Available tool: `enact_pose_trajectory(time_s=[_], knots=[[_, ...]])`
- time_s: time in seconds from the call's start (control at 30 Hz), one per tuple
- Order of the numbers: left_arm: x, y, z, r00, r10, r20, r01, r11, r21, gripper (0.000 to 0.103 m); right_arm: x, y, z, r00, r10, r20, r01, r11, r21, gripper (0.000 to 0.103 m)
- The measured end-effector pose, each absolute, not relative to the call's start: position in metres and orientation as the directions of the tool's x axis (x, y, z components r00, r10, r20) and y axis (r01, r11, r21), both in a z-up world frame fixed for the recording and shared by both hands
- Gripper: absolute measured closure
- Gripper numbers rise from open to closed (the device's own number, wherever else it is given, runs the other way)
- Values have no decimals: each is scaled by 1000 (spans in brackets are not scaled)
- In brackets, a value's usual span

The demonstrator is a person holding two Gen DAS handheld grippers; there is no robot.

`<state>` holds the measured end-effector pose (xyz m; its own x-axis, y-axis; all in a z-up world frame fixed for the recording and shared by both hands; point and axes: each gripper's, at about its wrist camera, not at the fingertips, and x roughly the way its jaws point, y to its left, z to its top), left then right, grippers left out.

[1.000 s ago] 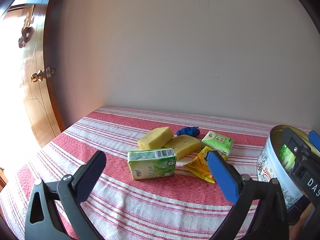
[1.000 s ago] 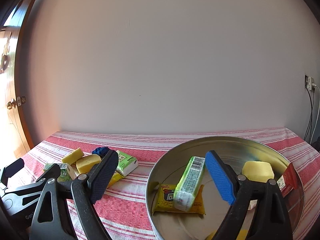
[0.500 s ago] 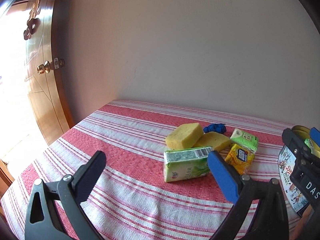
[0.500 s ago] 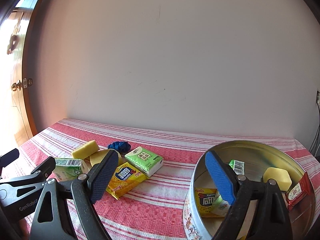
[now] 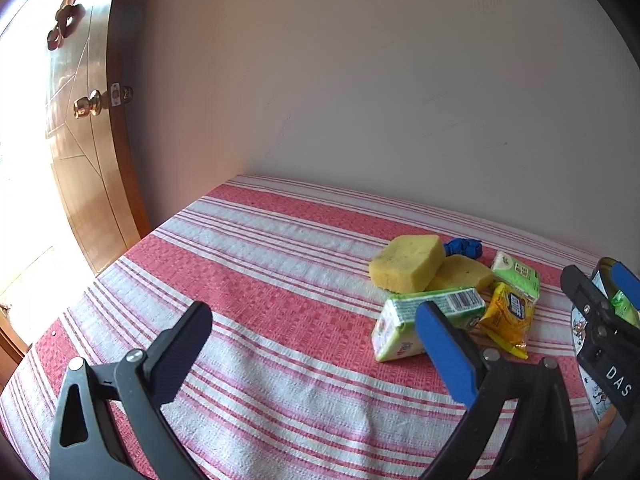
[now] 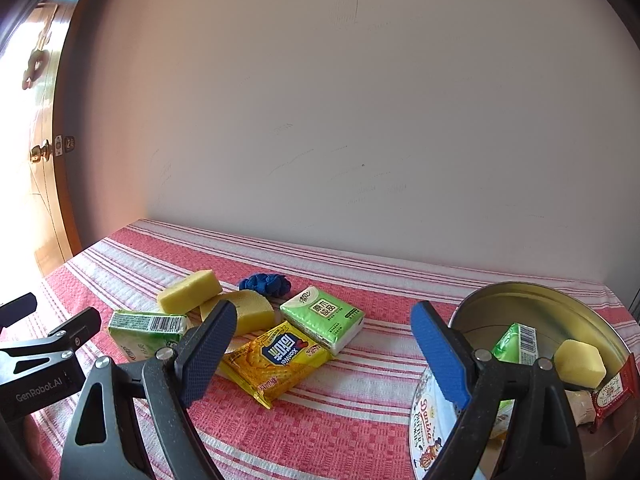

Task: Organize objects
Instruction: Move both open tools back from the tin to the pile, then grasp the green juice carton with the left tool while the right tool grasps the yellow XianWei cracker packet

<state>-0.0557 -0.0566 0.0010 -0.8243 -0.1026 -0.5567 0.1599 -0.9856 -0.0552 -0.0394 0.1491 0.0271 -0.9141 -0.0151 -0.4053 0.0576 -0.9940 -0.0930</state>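
Lying ahead of the spread right tongs (image 6: 324, 354): yellow cracker packet (image 6: 276, 358)

Setting: domestic interior, a room in a home. Evidence:
- Panelled wooden door (image 5: 80, 152) with a brass knob (image 5: 86, 106) and a latch plate, standing at the left edge of the table, sunlight falling beside it.
- Plain painted wall (image 6: 360, 120), faintly scuffed, running along the table's far edge.
- Table covered by a woven red-and-white striped cloth (image 5: 260, 280), household linen.
- Household goods on the cloth: yellow sponges (image 6: 188, 291), pocket tissue packs (image 6: 322, 316), a yellow biscuit packet (image 6: 276, 360).
- A printed biscuit tin (image 6: 540, 300) at the table's right end, holding similar small items.
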Motion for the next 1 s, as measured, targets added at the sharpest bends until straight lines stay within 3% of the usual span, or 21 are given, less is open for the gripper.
enact_pose_trajectory(time_s=[0.2,0.47,0.53,0.63,0.67,0.73,0.77,0.8,1.0], knots=[[-75,-30,-1,-795,14,-606,25,-998,-56,1,-42,155,29,-919,6,-395,35,-995,-97,12],[-111,12,-15,-755,-33,-655,-21,-997,74,1,-55,187,33,-908,37,-418,-37,-999,-7,12],[-122,13,-23,-709,-22,-704,-38,-997,69,7,-58,188,30,-900,25,-434,-32,-999,9,12],[-135,4,-33,-651,44,-758,-50,-999,-15,27,-60,184,29,-899,20,-437,-21,-1000,-2,12],[-139,-3,-36,-634,75,-770,-44,-997,-61,40,-59,182,29,-900,17,-435,-16,-1000,-6,12],[-143,-17,-37,-636,124,-761,-18,-989,-145,47,-60,178,28,-901,11,-434,-6,-1000,-12,12],[-144,-22,-38,-640,130,-757,-3,-986,-167,56,-60,177,28,-901,8,-435,-2,-1000,-14,12],[-145,-25,-39,-641,132,-756,10,-984,-180,72,-61,176,27,-900,7,-435,0,-1000,-16,12],[-136,-36,-30,-700,88,-708,47,-984,-169,76,-60,162,24,-888,-15,-460,35,-999,-36,12]])
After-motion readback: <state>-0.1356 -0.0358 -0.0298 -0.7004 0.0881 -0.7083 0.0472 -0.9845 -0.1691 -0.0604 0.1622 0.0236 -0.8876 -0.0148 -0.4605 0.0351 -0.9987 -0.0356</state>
